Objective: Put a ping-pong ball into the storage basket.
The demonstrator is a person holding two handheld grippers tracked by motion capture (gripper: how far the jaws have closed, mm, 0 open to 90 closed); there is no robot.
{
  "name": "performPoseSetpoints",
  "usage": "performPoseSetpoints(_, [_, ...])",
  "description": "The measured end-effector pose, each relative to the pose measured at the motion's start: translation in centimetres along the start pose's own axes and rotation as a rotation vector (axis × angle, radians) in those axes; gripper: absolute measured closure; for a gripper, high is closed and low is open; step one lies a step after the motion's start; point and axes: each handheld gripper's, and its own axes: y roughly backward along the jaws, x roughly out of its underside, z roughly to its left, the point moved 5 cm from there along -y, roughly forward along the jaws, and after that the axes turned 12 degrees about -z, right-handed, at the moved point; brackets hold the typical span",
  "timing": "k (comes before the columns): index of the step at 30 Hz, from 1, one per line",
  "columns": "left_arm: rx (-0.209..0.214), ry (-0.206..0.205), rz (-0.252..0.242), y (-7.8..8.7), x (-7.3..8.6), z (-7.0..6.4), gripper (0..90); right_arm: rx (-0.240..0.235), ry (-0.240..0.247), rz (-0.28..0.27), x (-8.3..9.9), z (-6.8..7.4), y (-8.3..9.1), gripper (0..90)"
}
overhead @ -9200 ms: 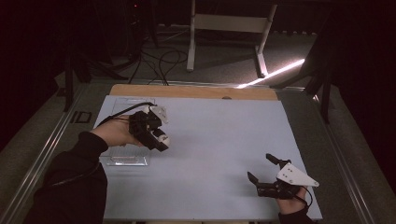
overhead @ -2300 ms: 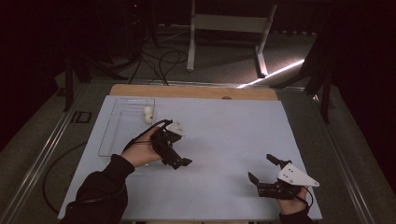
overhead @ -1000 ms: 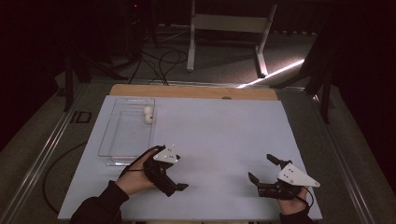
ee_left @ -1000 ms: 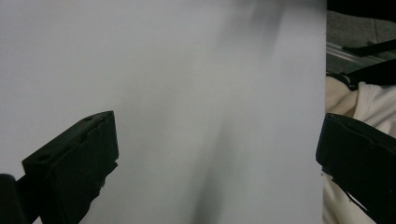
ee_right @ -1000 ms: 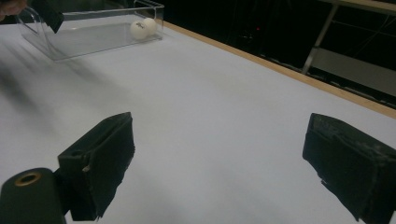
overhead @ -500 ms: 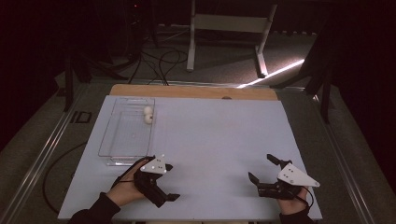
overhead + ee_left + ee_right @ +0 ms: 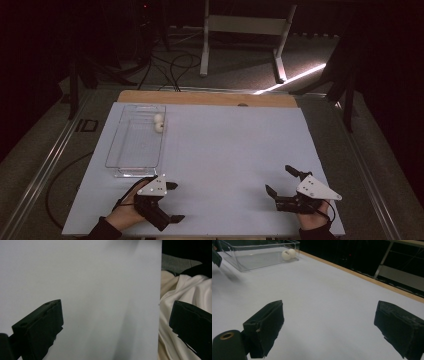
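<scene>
A clear plastic tray [image 7: 134,145] lies on the left of the white table, with two white balls [image 7: 159,122] in its far right corner. The right gripper view has the balls [image 7: 289,253] and the tray [image 7: 254,258] far off at the upper left. My left gripper [image 7: 176,201] rests open near the table's front edge, just in front of the tray, with nothing between its jaws [image 7: 117,322]. At the front right, my right gripper [image 7: 278,179] is also open and holds nothing [image 7: 329,325].
The white table top [image 7: 225,150] has a wooden strip [image 7: 210,98] along its far edge. In the left gripper view the table's front edge [image 7: 160,290] runs beside white cloth [image 7: 185,290]. Cables and a stand's legs [image 7: 240,45] lie on the dark floor beyond.
My left gripper has drawn back from beside the tray to the table's front edge, still open. The right gripper and the tray have not moved.
</scene>
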Motion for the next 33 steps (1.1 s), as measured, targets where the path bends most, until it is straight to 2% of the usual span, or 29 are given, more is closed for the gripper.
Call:
performPoseSetpoints(9, [-0.030, 0.029, -0.064, 1.8, 1.0, 1.0, 0.2, 0.001, 0.000, -0.003, 0.0, 0.0, 0.1, 9.2])
performPoseSetpoints(12, [-0.048, 0.021, -0.071, 2.2, 1.5, 1.1, 0.2, 0.000, 0.000, -0.001, 0.0, -0.1, 0.1, 9.2])
performPoseSetpoints(17, [-0.057, 0.014, -0.105, 2.8, 1.8, 1.3, 0.2, 0.000, 0.001, 0.000, 0.1, -0.2, 0.1, 9.2])
performPoseSetpoints(22, [-0.057, 0.035, -0.145, 3.1, 2.0, 1.4, 0.2, -0.002, -0.002, 0.000, 0.1, -0.2, 0.1, 9.2])
performPoseSetpoints(26, [-0.059, 0.032, -0.174, 3.4, 2.0, 1.4, 0.2, 0.002, -0.004, 0.001, 0.2, -0.2, 0.1, 9.2])
performPoseSetpoints(33, [-0.089, 0.023, -0.177, 3.6, 2.7, 1.7, 0.2, -0.002, -0.007, 0.008, 0.4, -0.1, 0.1, 9.2])
